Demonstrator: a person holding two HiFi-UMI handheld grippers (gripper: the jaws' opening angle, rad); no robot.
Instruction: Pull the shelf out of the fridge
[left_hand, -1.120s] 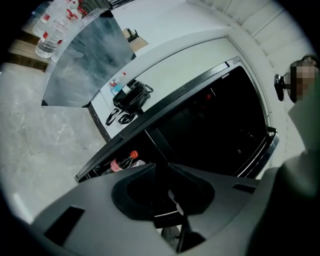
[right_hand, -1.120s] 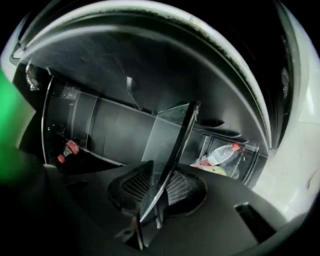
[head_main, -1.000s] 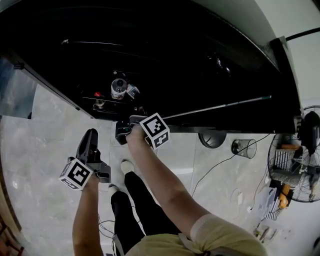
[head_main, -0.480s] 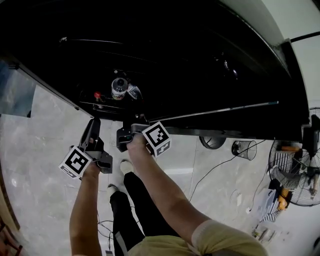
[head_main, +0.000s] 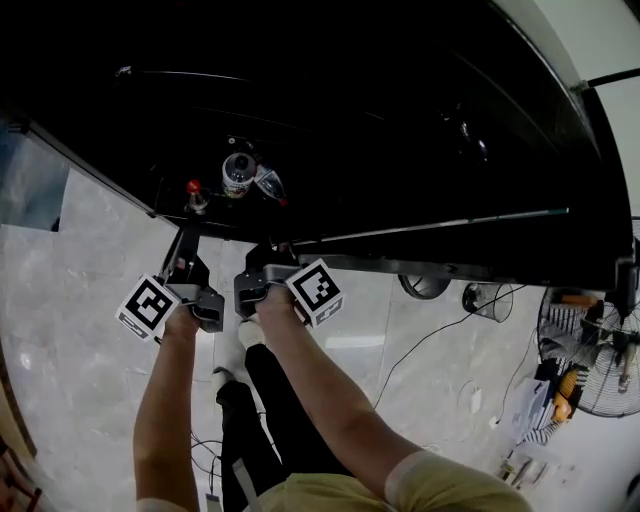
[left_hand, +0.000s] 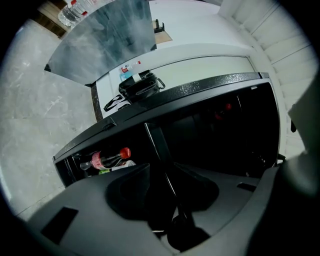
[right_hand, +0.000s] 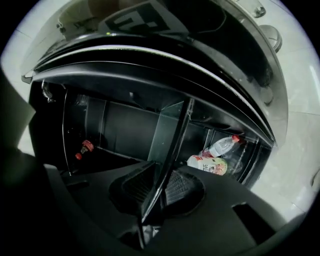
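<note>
The black fridge (head_main: 330, 110) stands open and dark inside. Its glass shelf (head_main: 430, 225) shows as a thin bright edge along the front. My right gripper (head_main: 262, 268) is at that edge; in the right gripper view the shelf (right_hand: 172, 135) runs edge-on between the ribbed pads and my right gripper (right_hand: 157, 187) is shut on it. My left gripper (head_main: 186, 250) is just to its left at the fridge front. In the left gripper view the thin shelf edge (left_hand: 157, 150) passes between the jaws of my left gripper (left_hand: 167, 182), which stand wide apart from it.
Bottles lie in the lower compartment: a clear one (head_main: 238, 175), a red-capped one (left_hand: 107, 159), two more (right_hand: 215, 155). A fan (head_main: 600, 360), a bin (head_main: 490, 295) and a cable (head_main: 420, 340) are on the tiled floor at right. The person's legs are below the grippers.
Both grippers have moved up to the fridge front. The left one has come from lower on the floor side to the shelf edge, and its jaws have spread.
</note>
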